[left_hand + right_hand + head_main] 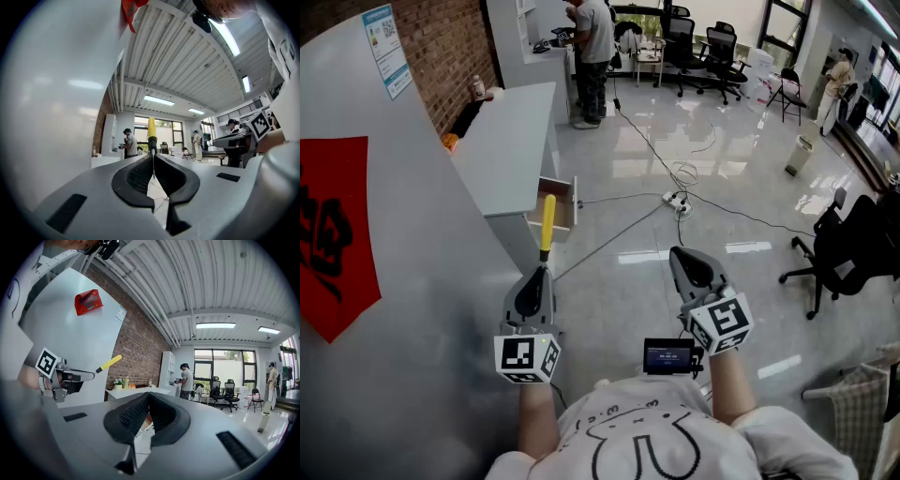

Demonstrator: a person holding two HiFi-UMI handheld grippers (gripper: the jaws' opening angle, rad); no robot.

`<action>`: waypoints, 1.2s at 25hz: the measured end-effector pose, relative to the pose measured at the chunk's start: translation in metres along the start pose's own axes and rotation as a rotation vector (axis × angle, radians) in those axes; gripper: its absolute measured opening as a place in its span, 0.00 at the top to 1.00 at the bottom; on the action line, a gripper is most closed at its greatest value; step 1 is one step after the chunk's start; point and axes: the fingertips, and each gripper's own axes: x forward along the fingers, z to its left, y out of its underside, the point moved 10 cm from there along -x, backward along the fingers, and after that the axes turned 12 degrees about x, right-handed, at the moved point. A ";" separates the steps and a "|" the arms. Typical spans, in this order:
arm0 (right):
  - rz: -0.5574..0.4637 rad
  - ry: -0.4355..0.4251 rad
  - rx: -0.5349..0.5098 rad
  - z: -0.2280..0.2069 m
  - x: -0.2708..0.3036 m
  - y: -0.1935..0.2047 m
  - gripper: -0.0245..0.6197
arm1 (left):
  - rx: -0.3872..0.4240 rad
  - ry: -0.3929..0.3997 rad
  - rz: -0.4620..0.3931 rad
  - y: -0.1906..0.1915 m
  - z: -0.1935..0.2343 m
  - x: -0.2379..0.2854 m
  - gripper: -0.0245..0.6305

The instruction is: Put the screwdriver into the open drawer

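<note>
My left gripper [542, 272] is shut on the thin metal shaft of the screwdriver [547, 223], whose yellow handle sticks out forward past the jaws. In the left gripper view the screwdriver [152, 133] stands upright between the closed pads of my left gripper [153, 158]. The open drawer [561, 204] hangs out of the white desk [511, 141], a little beyond the handle's end. My right gripper [679, 255] is held level to the right, shut and with nothing in it. From the right gripper view, my right gripper [148, 394] has the screwdriver [109, 363] up at its left.
A curved grey wall [394, 281] with a red paper [333, 234] runs close along the left. Cables and a power strip [678, 200] lie on the glossy floor ahead. A black office chair [839, 253] stands at right. A person [592, 56] stands at the far counter.
</note>
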 end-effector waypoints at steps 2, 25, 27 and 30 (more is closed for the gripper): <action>0.002 0.001 0.007 0.000 0.001 0.005 0.93 | 0.002 -0.003 0.004 0.003 0.002 0.000 0.93; 0.043 -0.101 0.045 -0.167 0.089 0.009 0.93 | -0.043 -0.113 0.081 0.014 -0.037 0.152 0.93; 0.053 -0.116 0.049 -0.182 0.096 0.012 0.93 | -0.036 -0.124 0.090 0.015 -0.044 0.164 0.93; 0.069 -0.135 0.056 -0.198 0.104 0.021 0.93 | -0.039 -0.132 0.105 0.022 -0.054 0.177 0.93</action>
